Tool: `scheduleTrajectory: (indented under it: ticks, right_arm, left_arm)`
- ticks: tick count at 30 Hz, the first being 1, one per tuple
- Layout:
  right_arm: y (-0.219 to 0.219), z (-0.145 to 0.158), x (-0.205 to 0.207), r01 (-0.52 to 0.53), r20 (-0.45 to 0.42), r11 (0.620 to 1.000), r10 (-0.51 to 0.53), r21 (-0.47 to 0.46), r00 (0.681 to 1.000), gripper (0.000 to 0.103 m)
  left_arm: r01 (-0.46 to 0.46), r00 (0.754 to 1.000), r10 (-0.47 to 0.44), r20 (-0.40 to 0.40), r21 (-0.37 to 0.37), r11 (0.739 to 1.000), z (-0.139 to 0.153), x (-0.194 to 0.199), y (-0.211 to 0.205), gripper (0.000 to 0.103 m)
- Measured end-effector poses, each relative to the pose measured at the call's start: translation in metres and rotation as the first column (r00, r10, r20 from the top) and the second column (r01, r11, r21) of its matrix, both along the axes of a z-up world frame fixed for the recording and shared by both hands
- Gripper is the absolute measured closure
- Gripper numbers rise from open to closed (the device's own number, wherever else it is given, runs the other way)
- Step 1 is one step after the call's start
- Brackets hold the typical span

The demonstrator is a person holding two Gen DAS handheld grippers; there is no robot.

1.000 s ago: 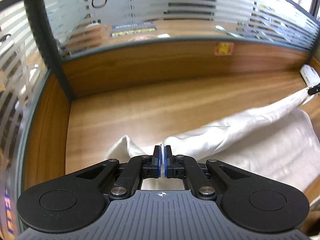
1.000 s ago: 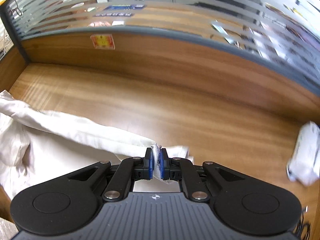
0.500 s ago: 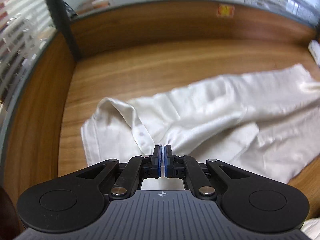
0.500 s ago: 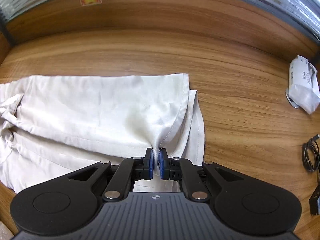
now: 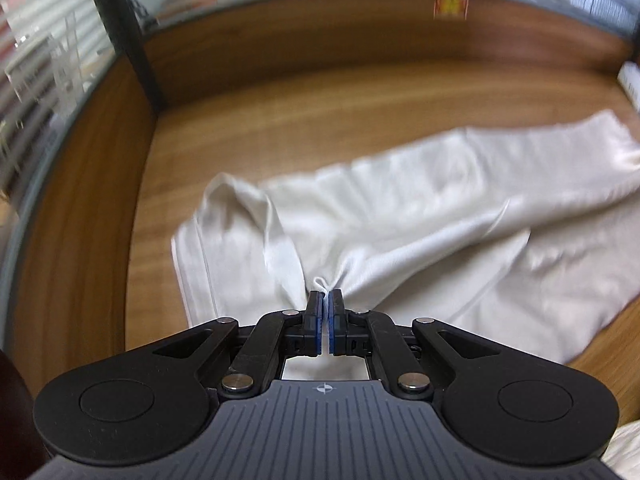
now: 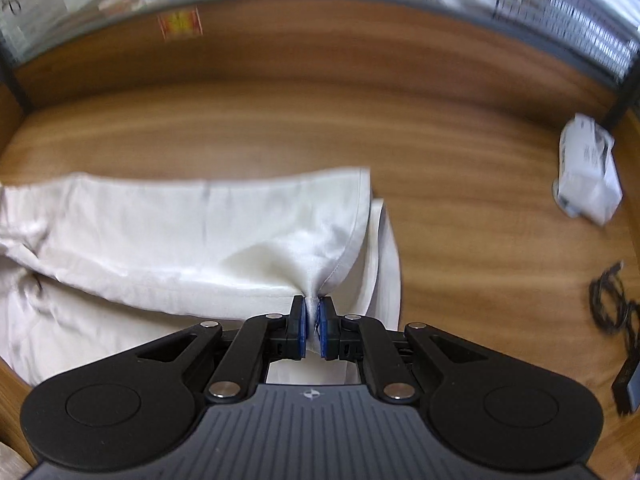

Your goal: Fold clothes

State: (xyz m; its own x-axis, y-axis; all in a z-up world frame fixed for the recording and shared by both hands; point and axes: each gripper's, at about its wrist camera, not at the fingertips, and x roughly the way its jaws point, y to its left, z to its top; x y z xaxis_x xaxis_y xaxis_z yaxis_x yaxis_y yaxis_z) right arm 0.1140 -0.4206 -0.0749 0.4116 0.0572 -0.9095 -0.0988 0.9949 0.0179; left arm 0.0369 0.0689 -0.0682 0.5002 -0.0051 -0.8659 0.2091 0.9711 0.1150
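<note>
Left tongs [image 5: 324,312] and right tongs [image 6: 313,318] each clamped the white garment [image 5: 420,216]; limp, light, slippery fabric, best gripped at hems near the desk's [image 6: 280,128] front edge.

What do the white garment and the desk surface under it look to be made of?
White garment: a thin woven fabric, perhaps cotton or a satin-like blend; it shows a soft sheen, stitched hems and fine gathers where the left tool and right tool pinch it. Desk: wood-grain surface, likely laminate or veneer; smooth, streaked brown, faintly glossy.
</note>
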Motion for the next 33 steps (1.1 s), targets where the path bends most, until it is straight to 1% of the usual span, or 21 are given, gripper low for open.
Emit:
scheduleTrajectory:
  ticks: [2,5,7,8,10,11,12,15,17,19,22,25,28,33]
  right_arm:
    - [-0.002,-0.016,-0.004,0.021,-0.026,1.0,-0.021,-0.003,0.999,0.096]
    - [-0.002,-0.027,-0.008,0.039,-0.04,0.999,-0.04,-0.013,0.998,0.095]
    - [-0.002,-0.031,-0.011,0.05,-0.044,0.999,-0.051,-0.015,0.998,0.094]
    - [-0.002,-0.031,-0.013,0.061,-0.049,0.998,-0.061,-0.017,0.997,0.091]
    - [-0.001,-0.029,-0.016,0.069,-0.048,0.997,-0.07,-0.027,0.996,0.081]
    - [0.0,-0.028,-0.019,0.075,-0.047,0.997,-0.076,-0.035,0.996,0.073]
    - [0.0,-0.026,-0.021,0.08,-0.046,0.996,-0.082,-0.043,0.996,0.068]
    - [0.007,-0.019,-0.026,0.083,-0.04,0.996,-0.084,-0.034,0.996,0.062]
    - [0.011,-0.014,-0.03,0.084,-0.036,0.996,-0.085,-0.029,0.996,0.06]
    - [0.016,-0.009,-0.034,0.085,-0.032,0.996,-0.086,-0.023,0.996,0.055]
    - [0.022,-0.002,-0.039,0.088,-0.027,0.996,-0.088,-0.014,0.996,0.053]
    - [0.029,0.006,-0.044,0.09,-0.021,0.996,-0.09,-0.005,0.996,0.052]
    - [0.036,0.013,-0.05,0.092,-0.016,0.996,-0.092,0.004,0.996,0.052]
    - [0.047,0.013,-0.056,0.084,-0.024,0.996,-0.084,0.012,0.996,0.051]
  left_arm:
    - [-0.007,1.0,0.007,-0.012,-0.005,1.0,-0.007,-0.001,0.001,0.099]
    - [-0.01,1.0,0.01,-0.029,0.023,1.0,-0.016,-0.002,0.001,0.099]
    - [-0.013,0.999,0.014,-0.034,0.028,1.0,-0.018,-0.003,0.003,0.098]
    - [-0.015,0.999,0.016,-0.036,0.026,1.0,-0.018,-0.004,0.005,0.098]
    - [-0.019,0.999,0.02,-0.038,0.022,1.0,-0.019,-0.006,0.007,0.098]
    - [-0.024,0.999,0.025,-0.037,0.014,1.0,-0.018,-0.009,0.01,0.098]
    - [-0.027,0.999,0.027,-0.037,0.007,1.0,-0.016,-0.011,0.012,0.098]
    - [-0.03,0.999,0.029,-0.024,-0.011,0.999,-0.01,-0.017,0.015,0.095]
    - [-0.035,0.999,0.035,-0.005,-0.026,0.999,-0.005,-0.021,0.017,0.093]
    - [-0.045,0.999,0.046,0.009,-0.038,0.998,0.0,-0.02,0.018,0.089]
    - [-0.063,0.997,0.065,0.031,-0.064,0.996,0.006,-0.014,0.022,0.085]
    - [-0.06,0.997,0.064,0.042,-0.083,0.995,0.007,-0.003,0.025,0.084]
    - [-0.04,0.998,0.044,0.045,-0.084,0.996,0.003,0.01,0.023,0.084]
    - [-0.032,0.999,0.034,0.017,-0.085,0.996,-0.01,0.029,0.02,0.084]
